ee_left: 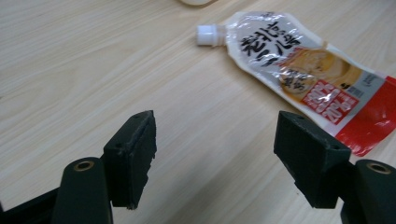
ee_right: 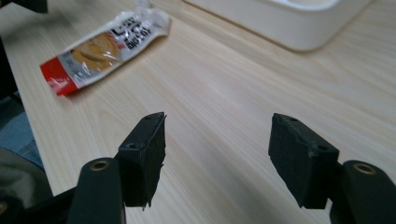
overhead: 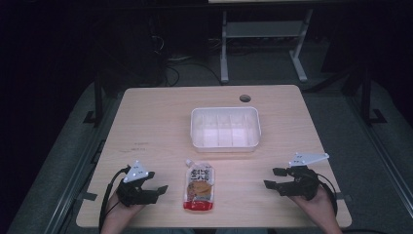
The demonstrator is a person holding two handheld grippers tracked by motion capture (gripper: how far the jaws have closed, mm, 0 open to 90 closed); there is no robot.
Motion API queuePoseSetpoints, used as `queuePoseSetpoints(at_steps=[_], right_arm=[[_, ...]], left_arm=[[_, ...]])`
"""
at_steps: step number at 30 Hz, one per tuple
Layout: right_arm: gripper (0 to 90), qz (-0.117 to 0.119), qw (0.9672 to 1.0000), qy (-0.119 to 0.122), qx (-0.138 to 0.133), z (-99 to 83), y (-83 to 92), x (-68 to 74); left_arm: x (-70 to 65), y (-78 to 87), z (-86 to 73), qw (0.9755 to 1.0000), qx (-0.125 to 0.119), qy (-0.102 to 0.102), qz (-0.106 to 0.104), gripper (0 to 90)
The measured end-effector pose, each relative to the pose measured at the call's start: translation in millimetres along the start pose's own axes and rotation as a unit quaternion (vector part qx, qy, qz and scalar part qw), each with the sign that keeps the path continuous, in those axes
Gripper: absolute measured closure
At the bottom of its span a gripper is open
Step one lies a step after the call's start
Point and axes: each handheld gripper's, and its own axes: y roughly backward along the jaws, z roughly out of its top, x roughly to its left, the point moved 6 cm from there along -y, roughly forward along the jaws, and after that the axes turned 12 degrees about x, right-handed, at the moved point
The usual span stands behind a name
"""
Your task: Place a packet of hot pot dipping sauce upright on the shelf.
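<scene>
- High view is showing the left gripper and right gripper both gaping, holding nothing.
- Pouch is lying flat on the table; jaws are risking sliding over its slick film.
- Tub is sitting well apart.

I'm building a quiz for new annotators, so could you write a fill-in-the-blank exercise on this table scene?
1. The pouch lies flat on the table between the left gripper and the ____ gripper.
2. The white bin stands farther from the person than the pouch, and nothing lies ____ it.
3. The pouch's cap is ____ in colour.
4. Both grippers' jaws stand ____, holding nothing.

Missing words: right; in; white; open
</scene>
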Motion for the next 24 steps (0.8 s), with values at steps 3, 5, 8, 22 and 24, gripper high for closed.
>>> queuePoseSetpoints(at_steps=[3,5,8,22,24], right_arm=[[33.8,0.006,1.0,0.005,0.002,5.8,-2.9,3.8],[32.6,0.013,0.9999,0.007,0.008,11.3,-7.1,7.3],[31.3,0.017,0.9996,0.014,0.017,20.1,-14.0,12.0],[31.7,0.049,0.9967,0.049,0.042,68.6,-44.0,37.0],[32.7,0.053,0.9961,0.052,0.049,76.1,-48.7,39.1]], left_arm=[[-6.6,-2.0,4.7,0.9999,-0.001,-0.006,-0.009,31.8],[-10.2,-2.6,7.8,0.9998,-0.004,-0.009,-0.016,32.5],[-13.7,-3.5,11.4,0.9997,-0.005,-0.015,-0.021,35.1],[-23.6,-2.6,31.7,0.9987,-0.011,-0.038,-0.031,44.1],[-24.8,-2.8,34.1,0.9987,-0.012,-0.039,-0.031,46.4]])
